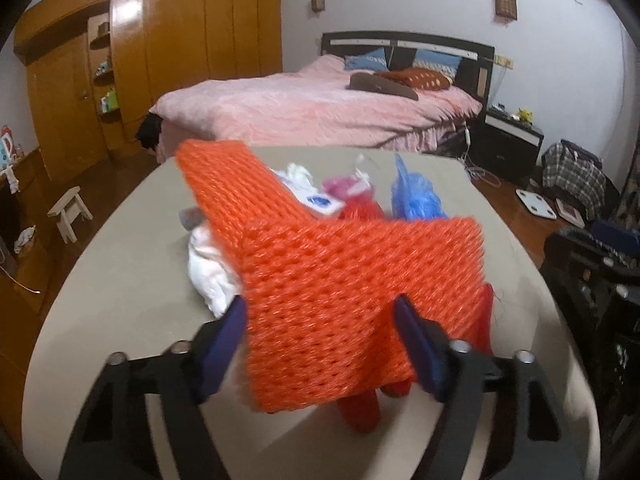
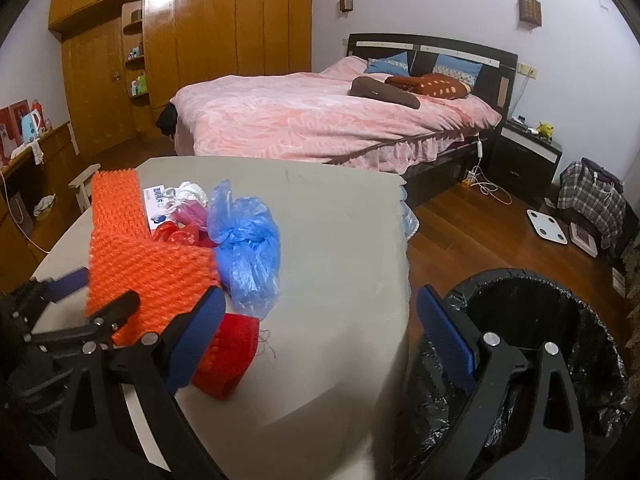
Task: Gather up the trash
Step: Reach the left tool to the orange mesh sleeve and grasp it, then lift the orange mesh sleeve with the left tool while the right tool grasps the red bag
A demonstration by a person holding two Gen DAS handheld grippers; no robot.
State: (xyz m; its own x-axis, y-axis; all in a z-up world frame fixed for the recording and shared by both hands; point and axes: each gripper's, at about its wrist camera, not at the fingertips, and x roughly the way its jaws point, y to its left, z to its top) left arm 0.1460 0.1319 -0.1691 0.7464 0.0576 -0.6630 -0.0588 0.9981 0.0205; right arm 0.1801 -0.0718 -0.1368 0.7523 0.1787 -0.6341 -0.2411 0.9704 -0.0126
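- Left wrist view: the left gripper (image 1: 320,336) has its blue pads (image 1: 224,344) set wide on either side of an orange foam net (image 1: 360,280); the net fills the gap, but I cannot tell whether the pads press it.
- The net is an L-shaped sheet, one arm running up and left over the grey table (image 1: 120,280).
- Under and behind it lie a red net (image 1: 360,412), a white tissue wad (image 1: 208,276), a pink scrap (image 1: 340,186), a white printed packet (image 1: 320,202) and a blue bag (image 1: 416,196), all bunched close together on the table.
- Right wrist view: the right gripper (image 2: 320,340) hangs with its fingers spread wide and nothing between them, over the table's (image 2: 340,240) near edge.
- Its left pad (image 2: 196,340) sits just in front of the red net (image 2: 232,360); its right pad (image 2: 448,340) overlaps the bin (image 2: 560,300).
- The bin, lined with a black bag, stands on the wood floor (image 2: 480,232) just right of the table.
- The left gripper (image 2: 92,292) shows at left with the orange net (image 2: 152,272) between its fingers; the blue bag (image 2: 248,252) lies just right of that net.
- A pink-covered bed (image 2: 320,120) stands beyond the table.
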